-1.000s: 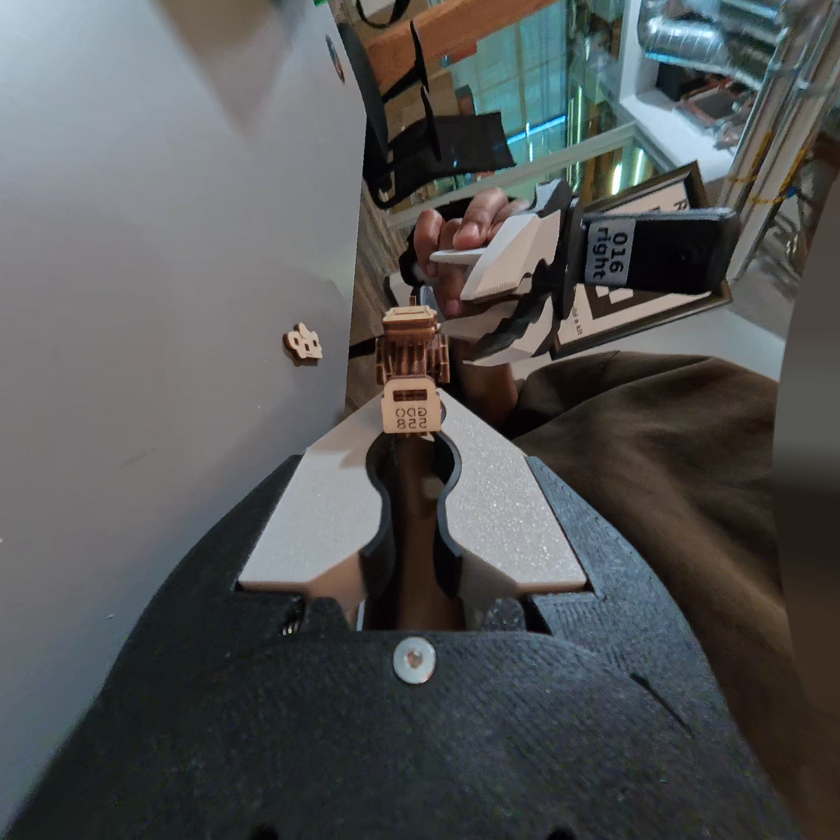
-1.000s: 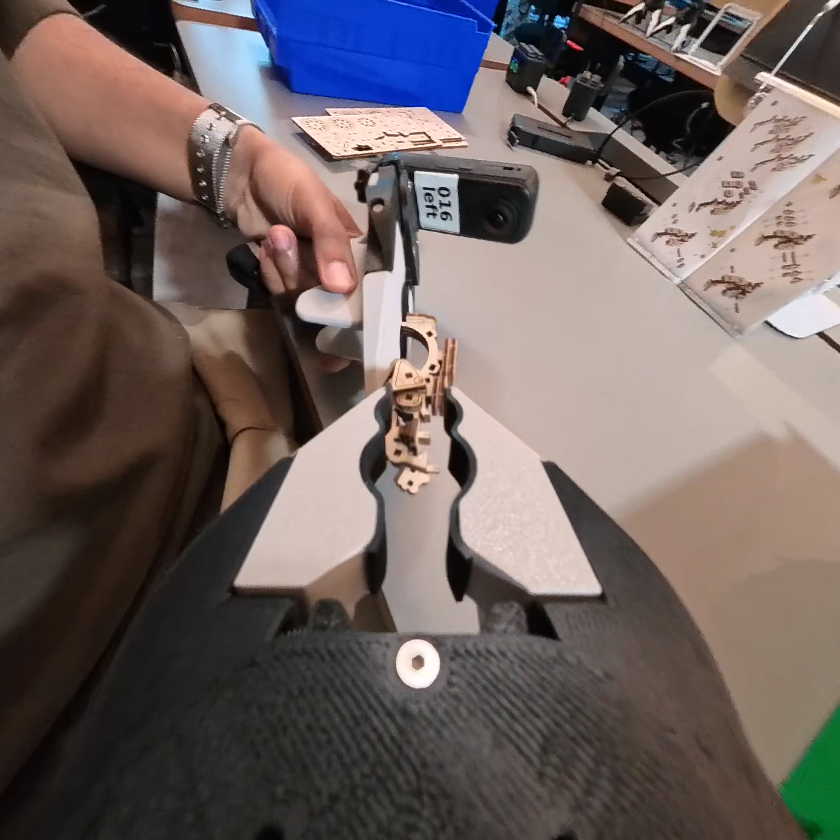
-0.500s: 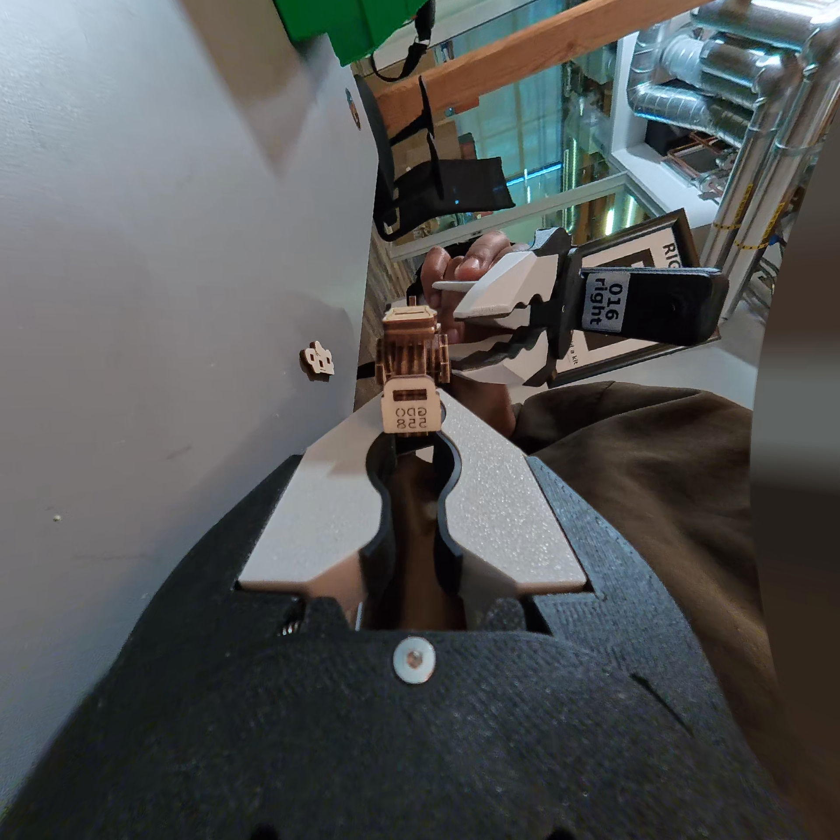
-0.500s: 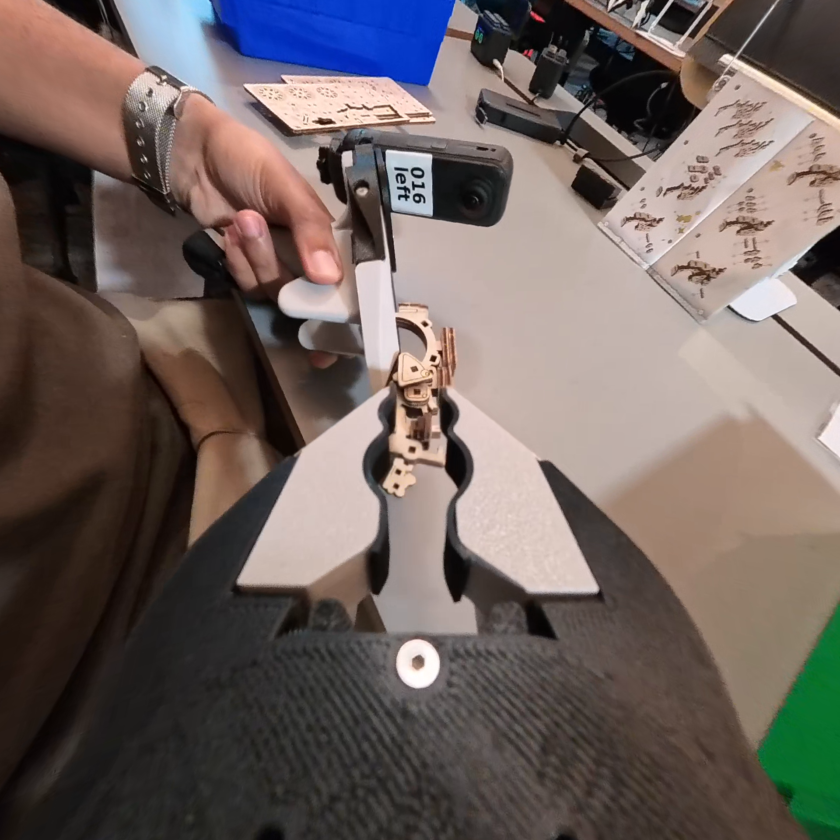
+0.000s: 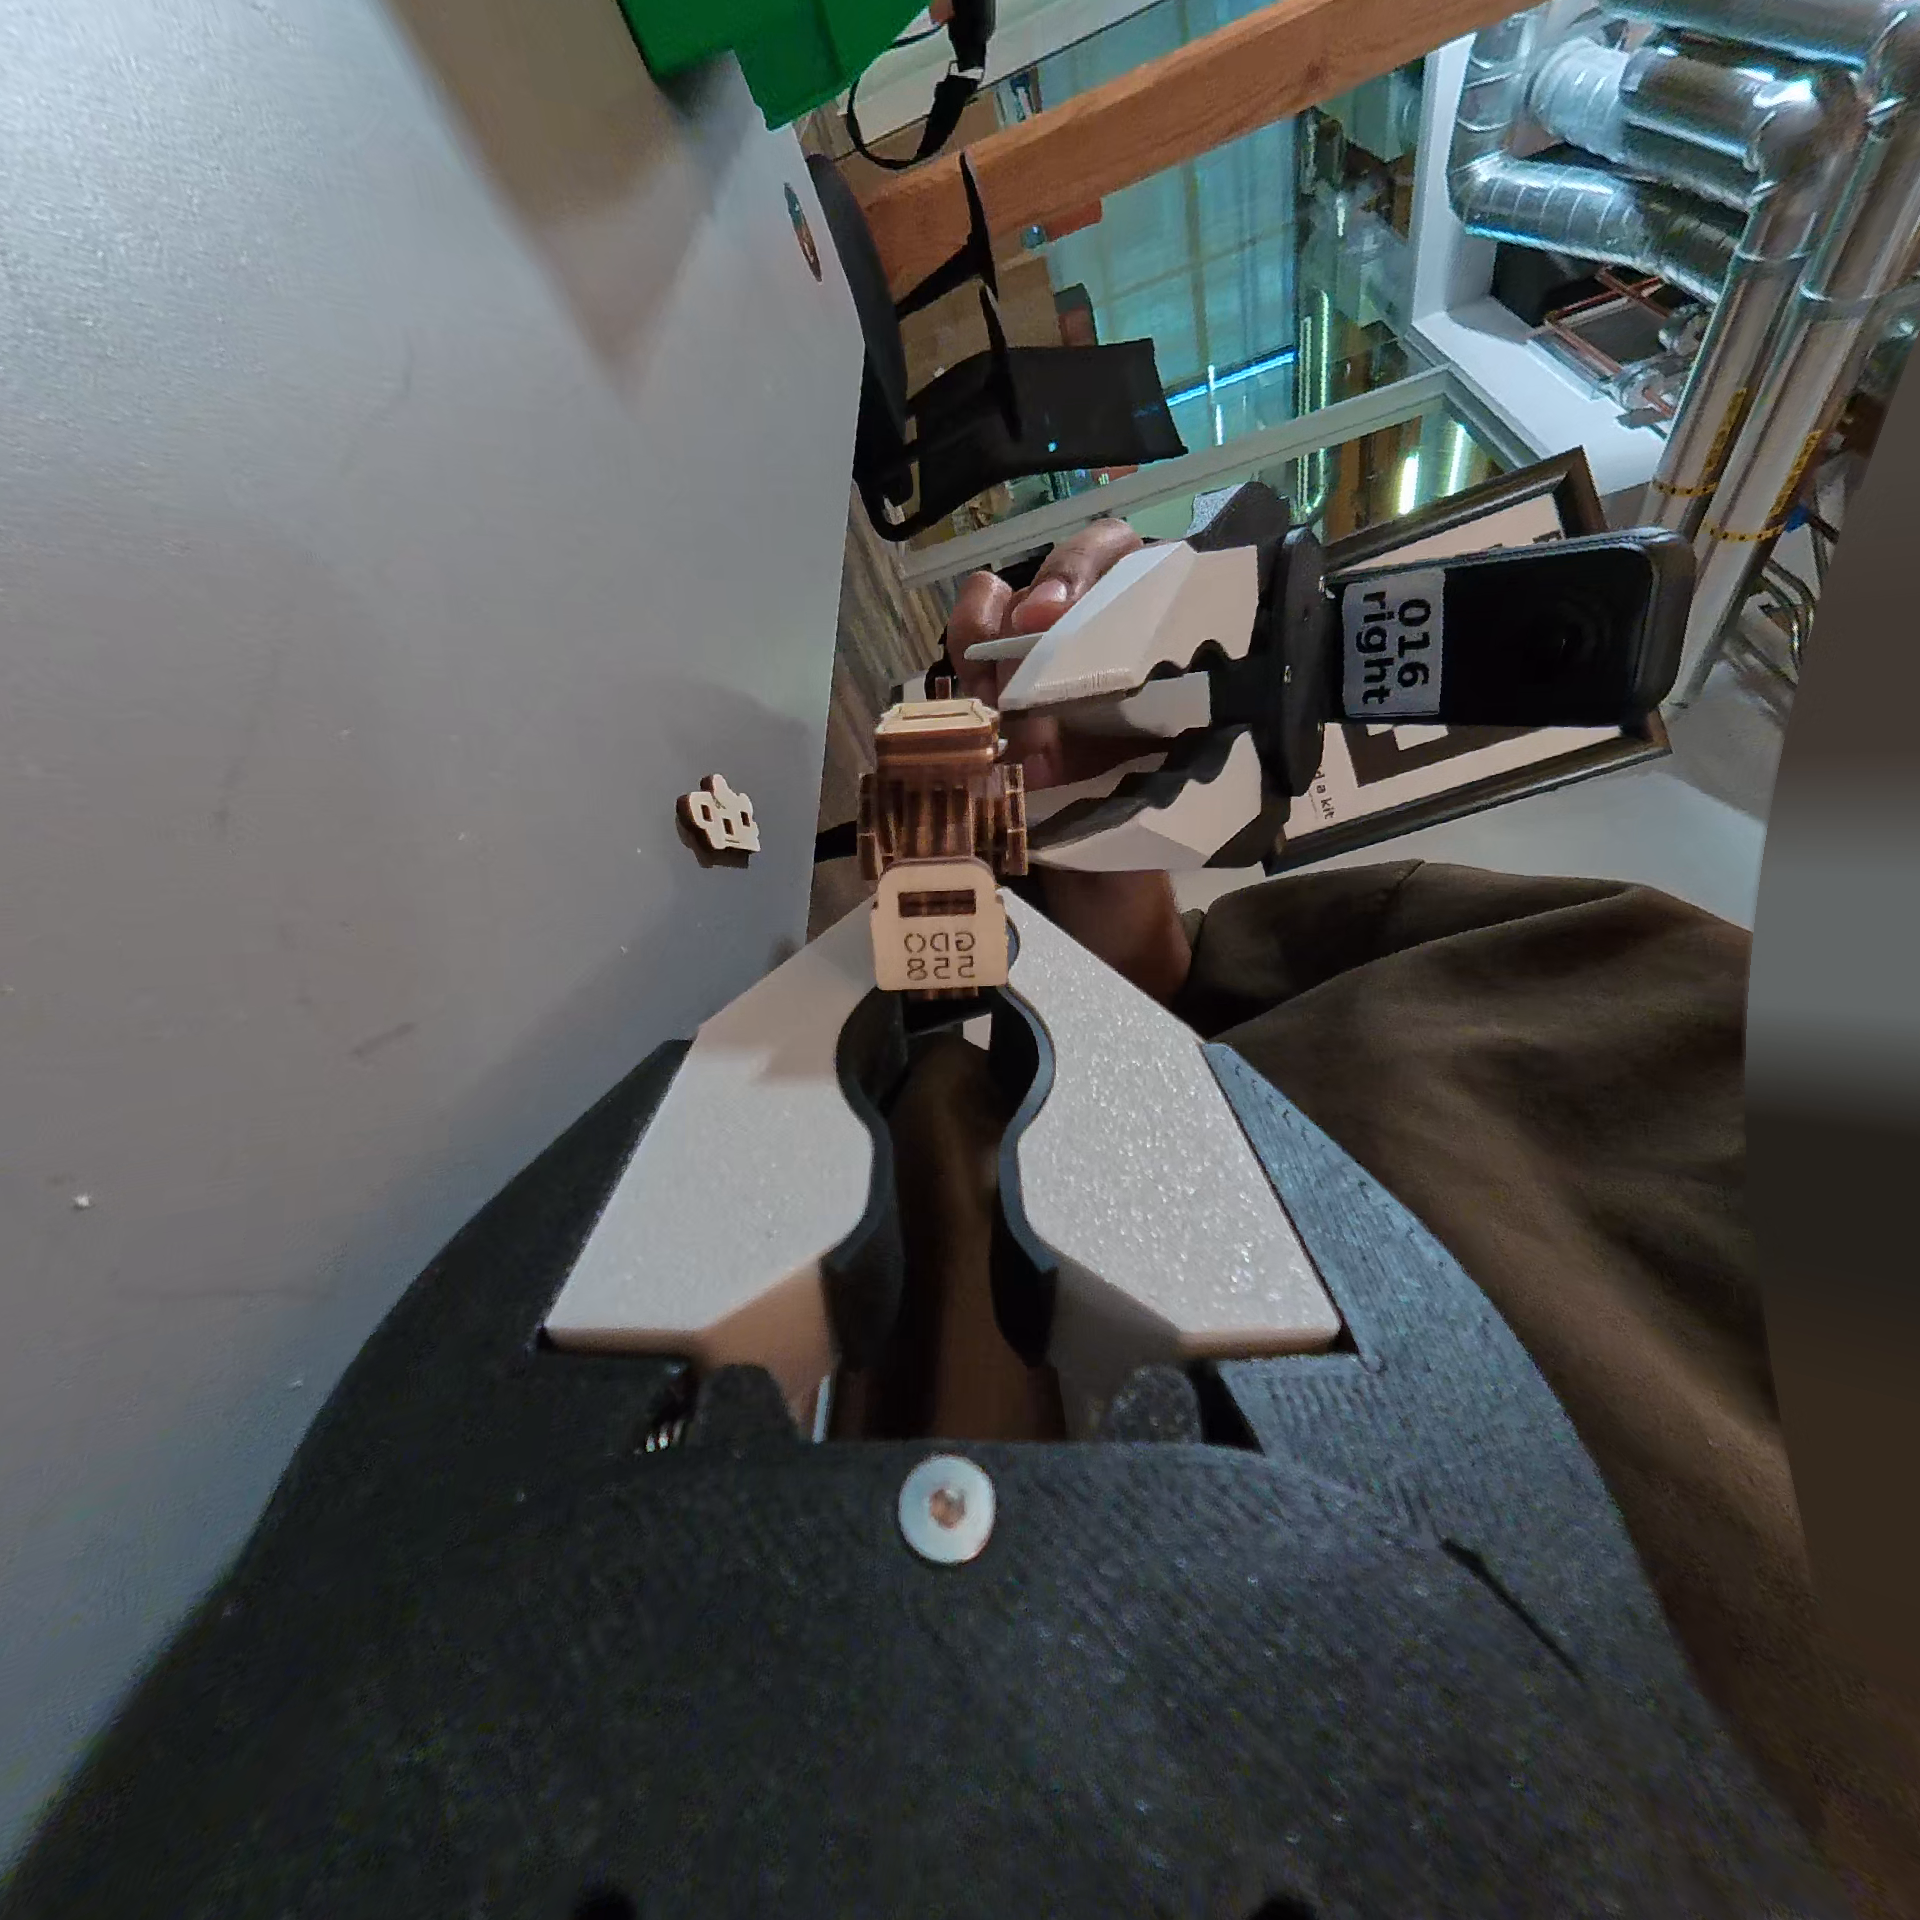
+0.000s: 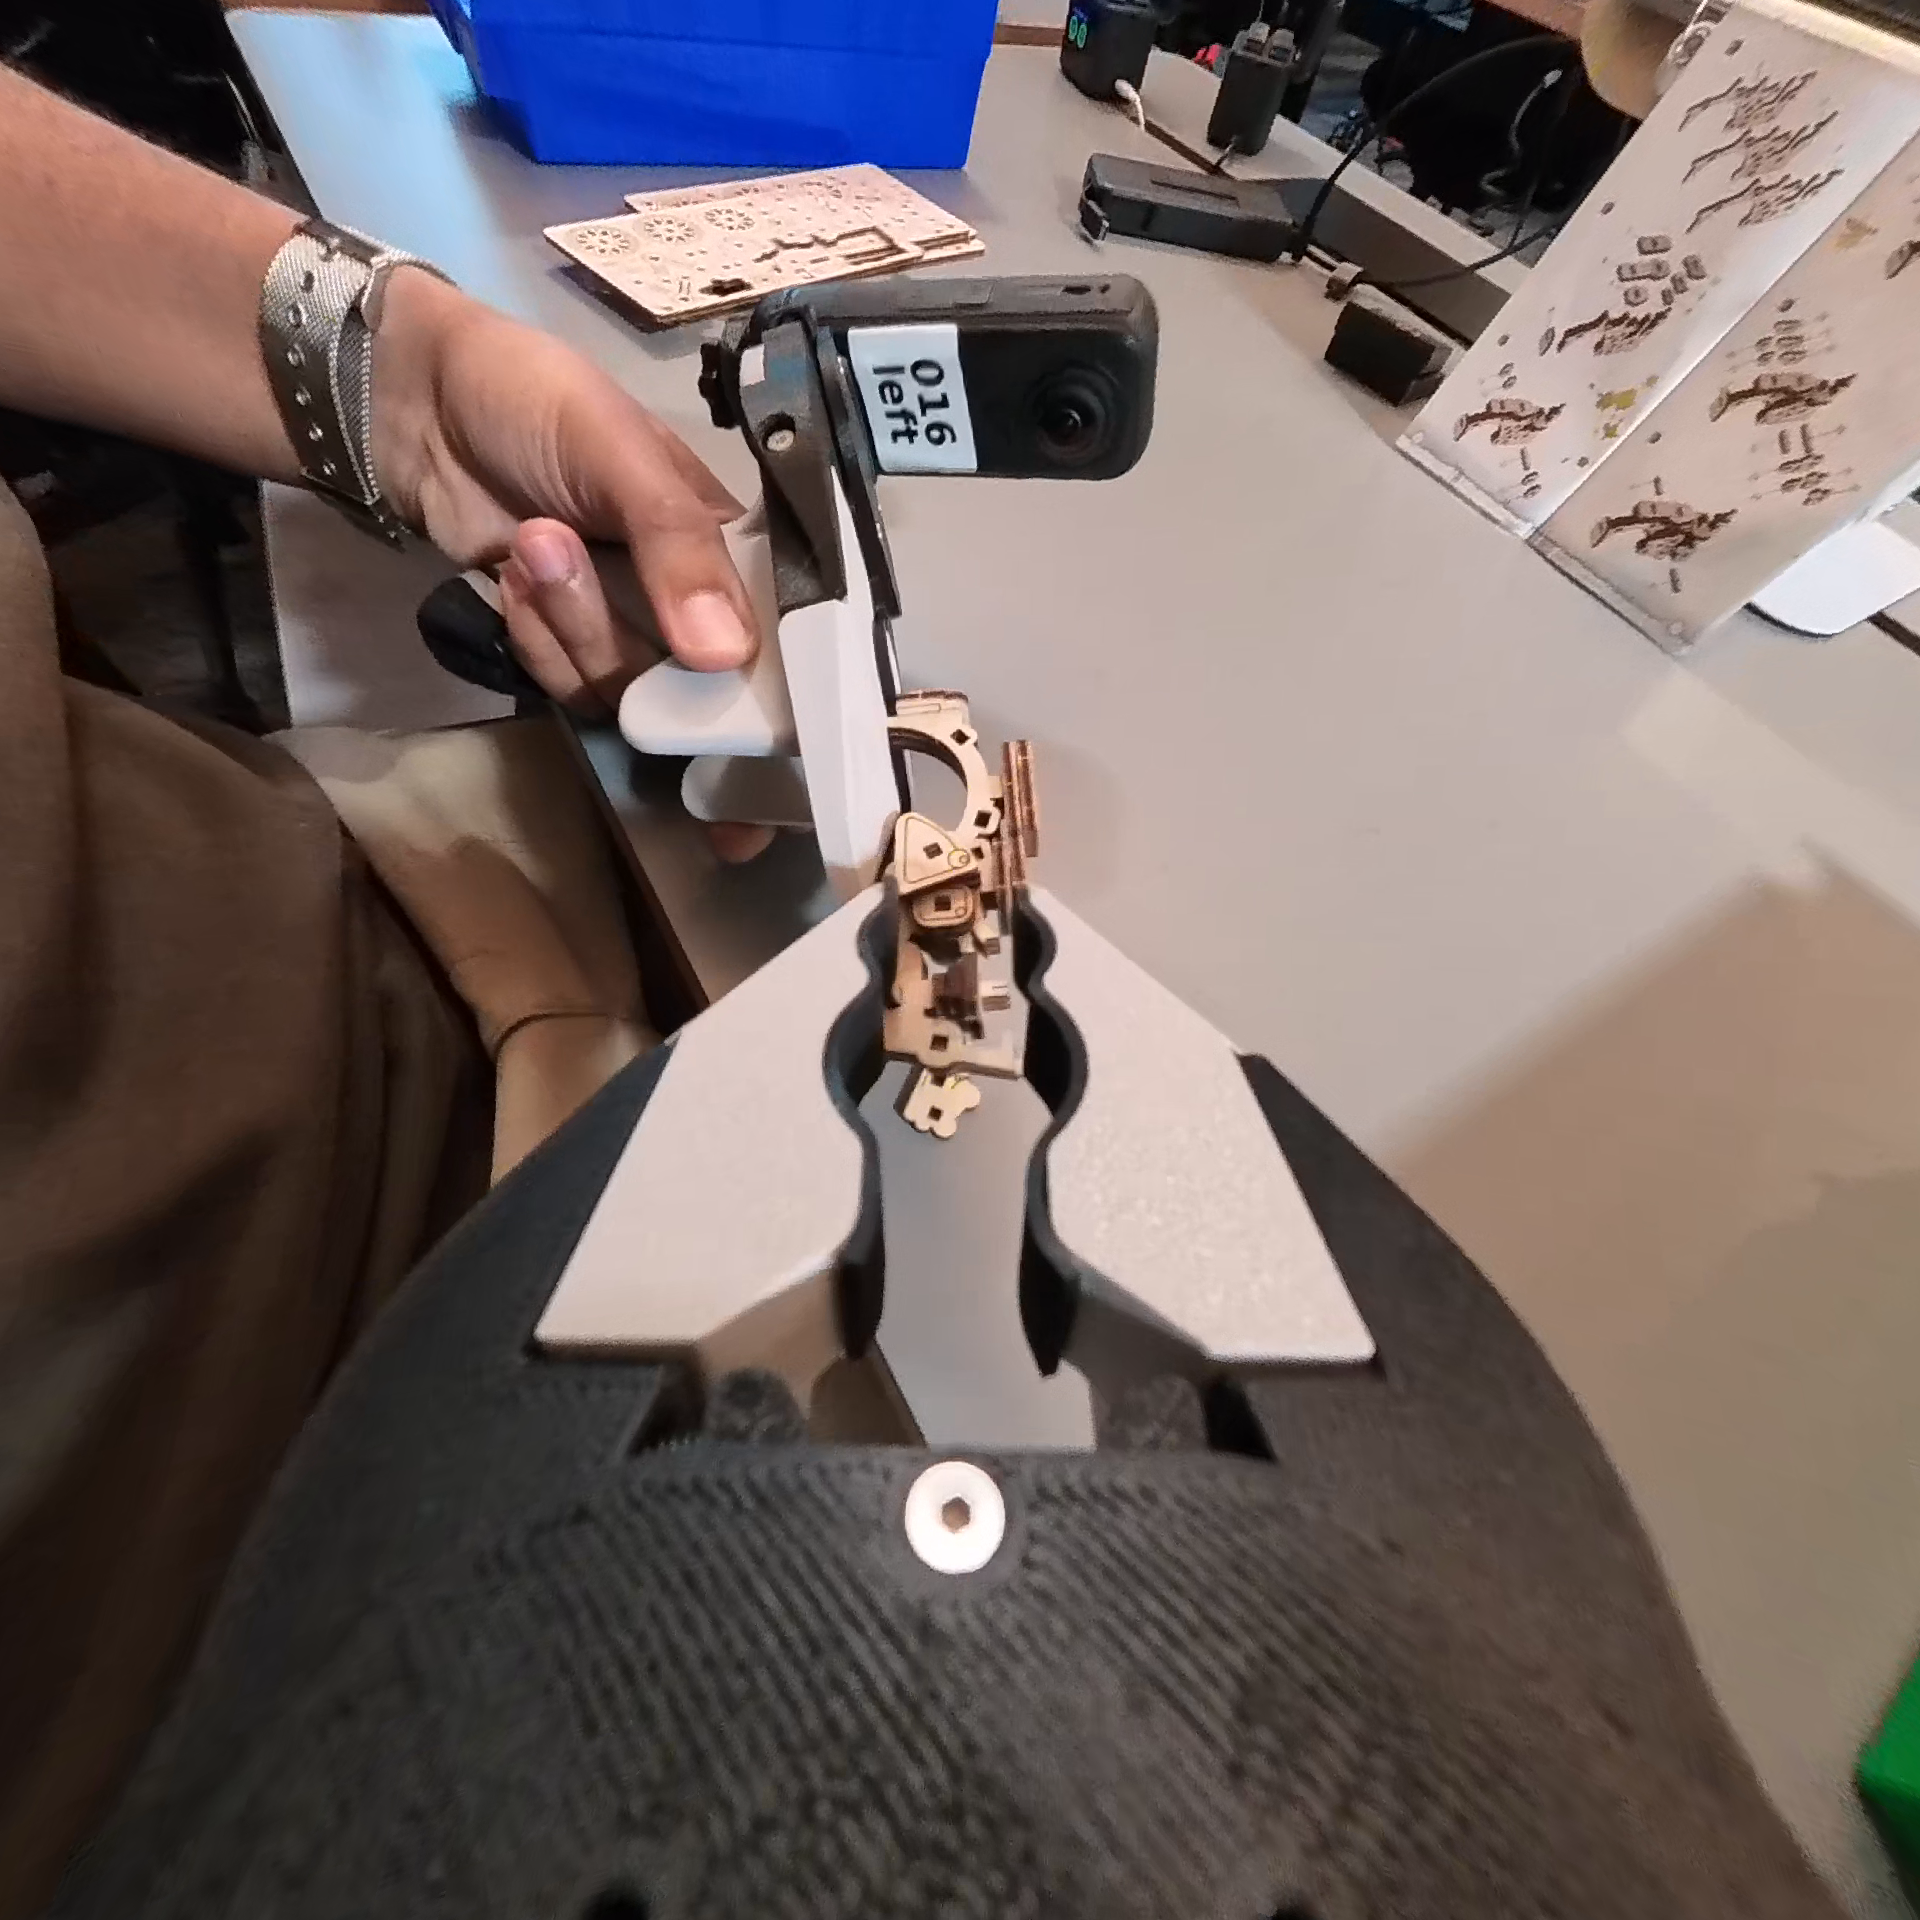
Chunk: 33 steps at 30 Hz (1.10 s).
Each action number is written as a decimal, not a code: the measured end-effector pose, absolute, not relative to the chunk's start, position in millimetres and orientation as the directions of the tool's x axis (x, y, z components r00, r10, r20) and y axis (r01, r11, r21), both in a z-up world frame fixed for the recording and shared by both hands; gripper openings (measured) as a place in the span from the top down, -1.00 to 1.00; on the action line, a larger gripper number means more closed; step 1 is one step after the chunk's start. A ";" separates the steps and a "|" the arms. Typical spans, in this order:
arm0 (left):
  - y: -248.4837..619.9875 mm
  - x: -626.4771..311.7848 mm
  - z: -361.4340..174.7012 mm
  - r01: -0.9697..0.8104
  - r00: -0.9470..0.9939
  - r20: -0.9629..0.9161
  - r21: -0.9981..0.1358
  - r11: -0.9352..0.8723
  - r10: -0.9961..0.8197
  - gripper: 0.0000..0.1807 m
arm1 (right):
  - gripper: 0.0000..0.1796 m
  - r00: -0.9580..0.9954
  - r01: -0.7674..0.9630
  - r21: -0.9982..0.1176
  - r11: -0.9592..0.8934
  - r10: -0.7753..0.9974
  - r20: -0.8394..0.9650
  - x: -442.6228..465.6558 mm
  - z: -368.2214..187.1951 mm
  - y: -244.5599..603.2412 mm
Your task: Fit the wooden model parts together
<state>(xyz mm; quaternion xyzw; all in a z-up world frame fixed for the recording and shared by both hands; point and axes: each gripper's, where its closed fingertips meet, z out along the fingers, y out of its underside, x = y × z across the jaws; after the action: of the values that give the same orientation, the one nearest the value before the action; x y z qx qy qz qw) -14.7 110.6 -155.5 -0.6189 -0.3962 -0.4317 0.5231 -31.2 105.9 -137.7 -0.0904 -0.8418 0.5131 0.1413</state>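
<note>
While the left gripper [image 5: 940, 935] clamps its fingertips on the near end of the wooden model [image 5: 940, 821], the right gripper [image 6: 951, 935] grips the same model [image 6: 951, 935] from the other side, so the piece hangs between the two tools above the edge of the grey table [image 6: 1351, 831]. In the left wrist view the right gripper [image 5: 1029, 779] reaches in from 3 o'clock, its fingers narrowed onto the model's far side, with a hand [image 5: 1029, 623] behind it. A small loose wooden part [image 5: 719, 819] lies on the table at 9 o'clock of the model, just apart from it. In the right wrist view the left gripper [image 6: 883, 821] comes down from 12 o'clock, held by a hand [image 6: 540, 488] wearing a metal watch strap [image 6: 322, 364]. Farther back at 12 o'clock lie flat wooden sheets [image 6: 769, 249] in front of a blue bin [image 6: 727, 83]; an instruction sheet [image 6: 1683, 312] stands at 2 o'clock
</note>
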 end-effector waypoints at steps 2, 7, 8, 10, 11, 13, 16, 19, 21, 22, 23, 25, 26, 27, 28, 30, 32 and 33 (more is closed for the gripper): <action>111.4 -13.5 -155.7 0.941 0.314 0.949 -0.306 -0.144 0.038 0.95 | 0.78 -0.944 0.012 -0.891 0.454 0.300 0.140 -31.3 -137.1 105.8; 111.6 -13.3 -156.4 0.941 0.316 0.948 -0.307 -0.146 0.043 0.96 | 0.72 -0.944 0.024 -0.888 0.459 0.303 0.131 -32.1 -139.8 105.8; 111.7 -13.0 -156.4 0.940 0.317 0.948 -0.307 -0.148 0.043 0.95 | 0.69 -0.943 0.027 -0.889 0.457 0.308 0.129 -33.1 -139.5 106.5; 111.6 -13.1 -156.1 0.940 0.317 0.948 -0.308 -0.148 0.040 0.95 | 0.65 -0.943 0.033 -0.892 0.450 0.309 0.121 -33.6 -138.8 107.1; 111.5 -13.5 -156.0 0.941 0.314 0.948 -0.306 -0.145 0.040 0.95 | 0.63 -0.946 0.034 -0.896 0.443 0.303 0.114 -32.6 -137.9 106.5; 111.2 -14.0 -155.5 0.942 0.311 0.950 -0.303 -0.143 0.036 0.96 | 0.62 -0.948 0.039 -0.902 0.429 0.301 0.102 -31.8 -136.1 105.2; 112.2 -11.5 -156.7 0.937 0.323 0.945 -0.313 -0.157 0.043 0.96 | 0.62 -0.946 0.038 -0.893 0.448 0.304 0.113 -32.7 -139.5 105.2; 113.5 -9.2 -159.0 0.930 0.339 0.939 -0.325 -0.173 0.057 0.96 | 0.59 -0.946 0.037 -0.880 0.473 0.301 0.122 -32.8 -144.3 105.1; 113.7 -8.1 -158.9 0.928 0.342 0.938 -0.328 -0.179 0.056 0.96 | 0.59 -0.946 0.036 -0.879 0.475 0.299 0.123 -32.8 -144.0 105.9; 113.8 -8.1 -158.9 0.928 0.342 0.938 -0.327 -0.180 0.055 0.96 | 0.60 -0.947 0.036 -0.880 0.473 0.297 0.120 -32.6 -143.7 106.3; 113.8 -8.0 -158.7 0.928 0.341 0.939 -0.327 -0.180 0.053 0.96 | 0.61 -0.949 0.039 -0.882 0.470 0.294 0.115 -32.3 -143.3 106.7; 113.9 -7.6 -158.8 0.927 0.341 0.939 -0.326 -0.183 0.053 0.95 | 0.61 -0.952 0.048 -0.882 0.468 0.289 0.102 -31.8 -143.6 107.1; 114.1 -7.1 -159.2 0.926 0.343 0.938 -0.328 -0.186 0.054 0.95 | 0.62 -0.953 0.049 -0.881 0.470 0.285 0.099 -31.4 -144.0 107.3; 114.3 -6.5 -159.5 0.925 0.346 0.937 -0.330 -0.190 0.056 0.95 | 0.62 -0.955 0.049 -0.880 0.472 0.280 0.097 -30.8 -144.4 107.5; 114.5 -5.8 -159.8 0.923 0.348 0.936 -0.331 -0.195 0.057 0.95 | 0.62 -0.958 0.048 -0.879 0.474 0.272 0.094 -29.6 -144.9 107.4; 115.0 -4.0 -160.4 0.920 0.352 0.934 -0.334 -0.206 0.058 0.95 | 0.65 -0.963 0.048 -0.879 0.474 0.255 0.085 -27.2 -145.7 107.3; 115.3 -2.2 -160.1 0.917 0.355 0.933 -0.337 -0.215 0.053 0.95 | 0.65 -0.968 0.059 -0.882 0.467 0.244 0.065 -25.6 -145.8 107.4; 115.4 -2.2 -160.0 0.916 0.358 0.932 -0.339 -0.215 0.054 0.95 | 0.65 -0.969 0.070 -0.884 0.462 0.243 0.051 -25.4 -146.0 107.5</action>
<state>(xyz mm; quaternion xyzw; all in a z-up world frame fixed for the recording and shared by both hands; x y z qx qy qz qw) -2.2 115.4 -160.0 -0.6516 -0.3720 -0.4275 0.5043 -25.4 107.5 -146.0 -0.0920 -0.8508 0.5104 0.0849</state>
